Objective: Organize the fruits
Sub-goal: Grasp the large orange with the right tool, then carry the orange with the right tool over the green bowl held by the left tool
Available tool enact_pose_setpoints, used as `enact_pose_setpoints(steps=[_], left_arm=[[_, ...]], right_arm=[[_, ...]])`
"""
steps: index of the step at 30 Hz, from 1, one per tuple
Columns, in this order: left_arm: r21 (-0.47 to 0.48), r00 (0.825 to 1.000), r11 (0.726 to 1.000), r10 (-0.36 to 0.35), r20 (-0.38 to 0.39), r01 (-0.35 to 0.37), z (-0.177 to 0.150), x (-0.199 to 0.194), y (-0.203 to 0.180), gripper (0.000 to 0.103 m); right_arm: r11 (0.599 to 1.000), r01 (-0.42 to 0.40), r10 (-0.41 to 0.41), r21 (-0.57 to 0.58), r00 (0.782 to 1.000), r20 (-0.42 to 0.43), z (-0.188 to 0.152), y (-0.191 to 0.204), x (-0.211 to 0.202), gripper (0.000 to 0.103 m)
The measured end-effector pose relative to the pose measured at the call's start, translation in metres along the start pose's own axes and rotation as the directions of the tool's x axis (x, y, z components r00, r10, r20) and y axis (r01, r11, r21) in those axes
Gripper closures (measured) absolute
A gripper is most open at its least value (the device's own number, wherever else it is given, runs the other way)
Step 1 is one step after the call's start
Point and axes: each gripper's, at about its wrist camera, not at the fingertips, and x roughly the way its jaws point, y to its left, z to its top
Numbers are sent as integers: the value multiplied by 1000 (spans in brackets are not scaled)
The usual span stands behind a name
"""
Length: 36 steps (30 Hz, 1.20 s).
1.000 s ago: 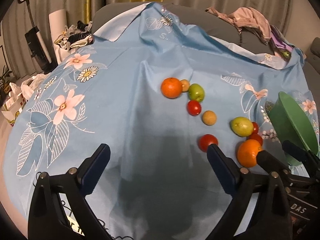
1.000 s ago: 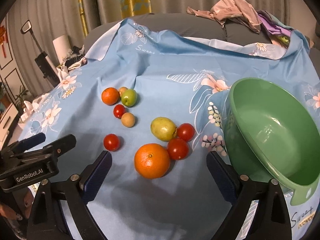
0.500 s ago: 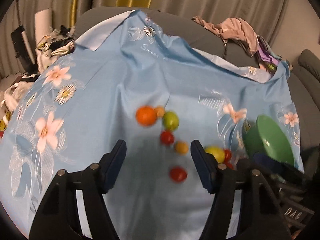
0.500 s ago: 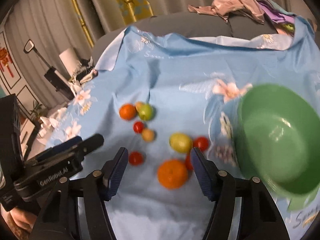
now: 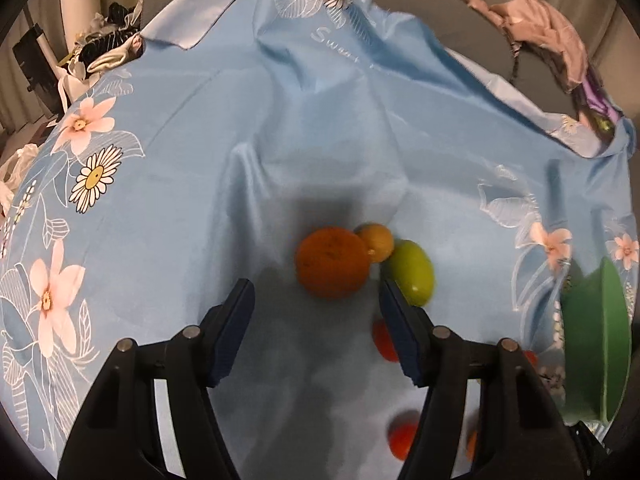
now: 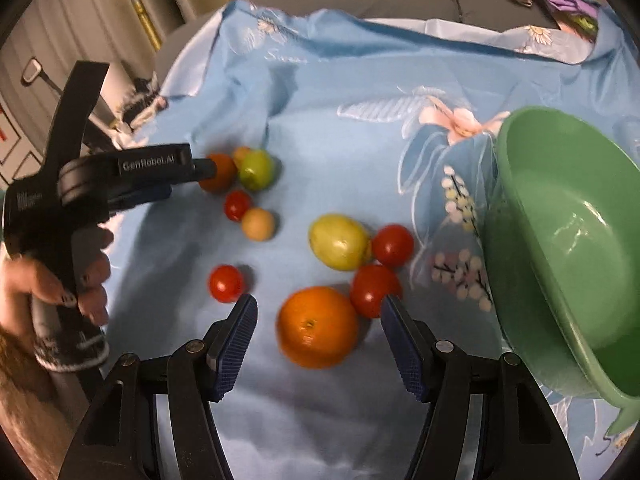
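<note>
Fruits lie on a blue flowered cloth (image 5: 320,120). My left gripper (image 5: 316,300) is open, just short of an orange (image 5: 332,262) that touches a small tan fruit (image 5: 376,242) and a green fruit (image 5: 412,272). In the right wrist view the left gripper (image 6: 200,170) reaches that far orange (image 6: 220,172). My right gripper (image 6: 318,312) is open around a near orange (image 6: 318,332). Red tomatoes (image 6: 374,288), a yellow-green fruit (image 6: 340,242) and a tan fruit (image 6: 258,224) lie beyond it. A green bowl (image 6: 560,240) stands at the right.
Crumpled clothes (image 5: 540,20) lie on the grey sofa back behind the cloth. Bags and clutter (image 5: 104,40) sit at the far left. The person's hand (image 6: 52,280) holds the left gripper's handle at the left of the right wrist view.
My left gripper has moved forward to the far orange group. My right gripper has closed in on the near orange, which now sits between its fingers. Both stayed open.
</note>
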Motion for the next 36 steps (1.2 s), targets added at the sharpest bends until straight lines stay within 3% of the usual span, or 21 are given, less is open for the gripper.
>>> enact_pose_setpoints(steps=[6, 9, 13, 15, 19, 28, 36], left_arm=[[-9, 1000, 1000, -9, -24, 9, 6, 15, -1, 42], [20, 1000, 1000, 9, -22, -9, 8, 21, -6, 48], [19, 1000, 1000, -6, -10, 6, 7, 20, -4, 61], [25, 1000, 1000, -8, -11, 8, 6, 18, -4, 62], [-15, 1000, 1000, -11, -9, 11, 0, 12, 0, 62], [0, 991, 1000, -27, 131, 27, -21, -51, -9, 62], [-31, 974, 998, -38, 224, 46, -65, -100, -12, 62]], right_arm=[[1000, 15, -15, -7, 1000, -25, 1, 2, 8, 36], [999, 41, -42, -17, 998, -45, 1, 5, 15, 37], [998, 48, -49, -28, 998, -48, 1, 7, 18, 49], [998, 46, -48, -32, 998, -42, 0, 8, 17, 54], [998, 52, -53, -45, 998, -32, 2, 12, 19, 55], [1000, -4, 5, -23, 999, 35, 5, 10, -3, 56], [998, -69, 67, 11, 991, 119, 16, -1, -24, 55]])
